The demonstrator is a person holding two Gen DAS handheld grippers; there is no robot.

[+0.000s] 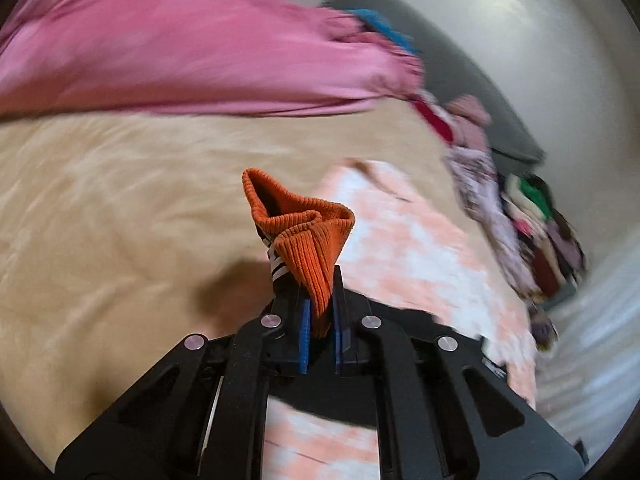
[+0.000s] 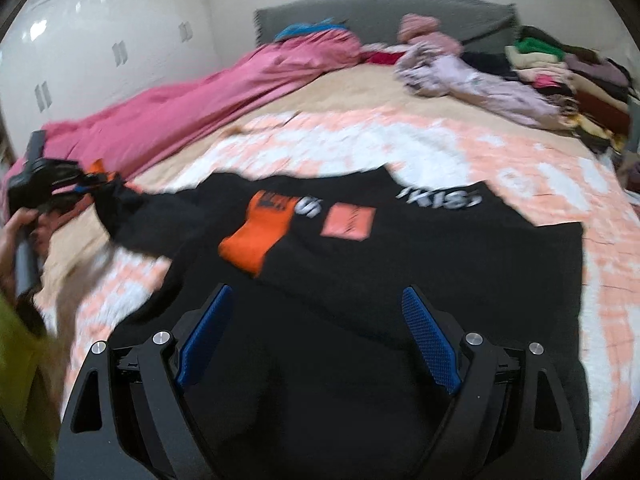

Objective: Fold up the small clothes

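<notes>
- The left gripper [image 1: 320, 304] is clamped on the orange cuff [image 1: 304, 240] of a black top [image 2: 360, 280]. The blue pads [image 1: 305, 332] squeeze the ribbed cloth, and the cuff sticks up past the fingertips like a little cup.
- Only the left wrist view shows that pinch up close. It shows just a small dark patch of the top, low down at 6 o'clock.
- The right wrist view shows the whole top. It lies spread out on a peach and white blanket [image 2: 520, 152] on the bed, with one sleeve pulled out toward 9 o'clock.
- At the end of that sleeve, far off at 9 o'clock, the same view shows the left gripper [image 2: 86, 188] and the person's hand [image 2: 18, 232] holding its handle.
- The other orange cuff [image 2: 256, 236] lies flat on the top, near the middle. White letters [image 2: 436, 198] and a pink square [image 2: 348, 222] show beside it.
- The right gripper [image 2: 318, 336] hangs over the near part of the top. Its jaws are wide apart and hold nothing.
- A pink cover [image 1: 180, 40] lies at 11 o'clock in the left view.
- A pile of clothes [image 2: 560, 72] sits at 2 o'clock in the right view, by the grey headboard [image 2: 400, 12].
</notes>
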